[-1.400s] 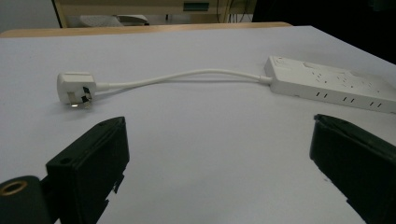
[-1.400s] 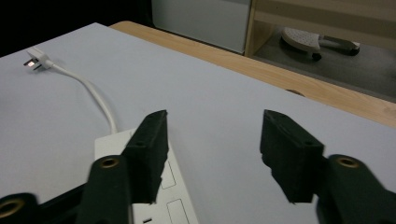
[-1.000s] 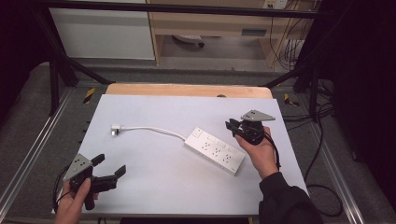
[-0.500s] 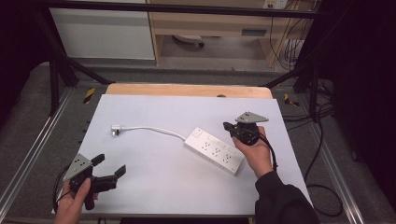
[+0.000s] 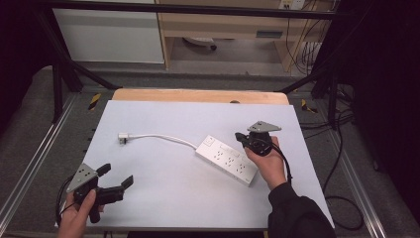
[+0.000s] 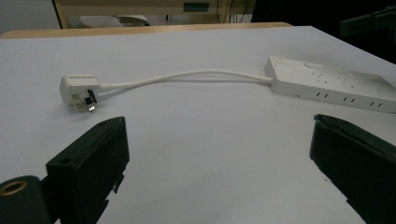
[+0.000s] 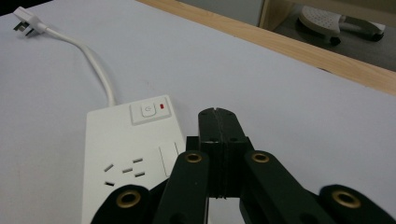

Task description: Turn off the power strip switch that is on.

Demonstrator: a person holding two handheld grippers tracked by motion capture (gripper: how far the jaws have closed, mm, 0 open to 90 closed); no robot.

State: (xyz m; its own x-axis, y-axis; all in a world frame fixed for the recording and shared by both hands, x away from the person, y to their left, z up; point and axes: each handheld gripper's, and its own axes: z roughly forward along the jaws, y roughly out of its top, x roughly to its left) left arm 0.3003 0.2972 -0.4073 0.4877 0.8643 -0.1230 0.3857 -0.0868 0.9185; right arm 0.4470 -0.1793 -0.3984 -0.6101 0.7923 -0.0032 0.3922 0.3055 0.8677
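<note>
A white-topped rectangular table [image 5: 198,119] carries a white plastic power strip [image 5: 226,159] at centre, its white cord [image 5: 163,138] running toward nine o'clock. The right gripper [image 5: 241,138], jaws pressed together and empty, hovers at three o'clock; the left gripper [image 5: 115,179], jaws wide apart and empty, sits at seven o'clock.

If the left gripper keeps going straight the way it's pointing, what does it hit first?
Probably the white cord between the plug and the power strip. The left gripper is open, with bare table ahead of its jaws and the cord crossing that line. Depth is uncertain; angled slightly right, it would reach the strip instead.
</note>
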